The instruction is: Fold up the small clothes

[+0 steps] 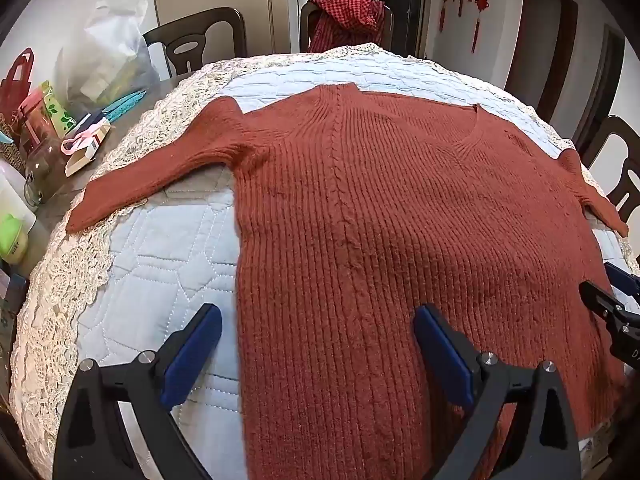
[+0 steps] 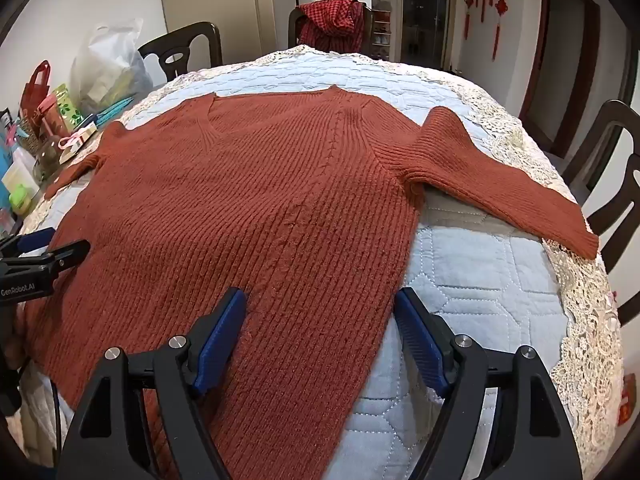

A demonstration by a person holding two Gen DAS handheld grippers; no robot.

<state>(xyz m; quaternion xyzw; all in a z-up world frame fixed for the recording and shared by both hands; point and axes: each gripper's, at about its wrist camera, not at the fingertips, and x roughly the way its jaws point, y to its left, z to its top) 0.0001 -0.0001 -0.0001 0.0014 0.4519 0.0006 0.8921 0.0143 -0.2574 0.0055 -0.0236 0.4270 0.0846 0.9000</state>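
Observation:
A rust-red ribbed knit sweater [image 1: 380,208] lies flat, front up, on a light blue quilted cloth [image 1: 168,240], neck at the far side, both sleeves spread out sideways. It also shows in the right wrist view [image 2: 248,200]. My left gripper [image 1: 318,320] is open above the sweater's left lower edge, one finger over the quilt, one over the knit. My right gripper [image 2: 320,304] is open above the sweater's right lower edge. The right gripper's tip also shows at the right edge of the left wrist view [image 1: 604,300]. The left gripper's tip also shows at the left edge of the right wrist view [image 2: 52,252].
The quilt has a cream lace border [image 1: 60,280]. Clutter stands on the table's left: a plastic bag [image 1: 108,56], boxes, a glass jar [image 1: 44,160], a green container [image 1: 12,236]. Dark chairs [image 1: 200,36] ring the table; one bears a red checked cloth [image 1: 348,16].

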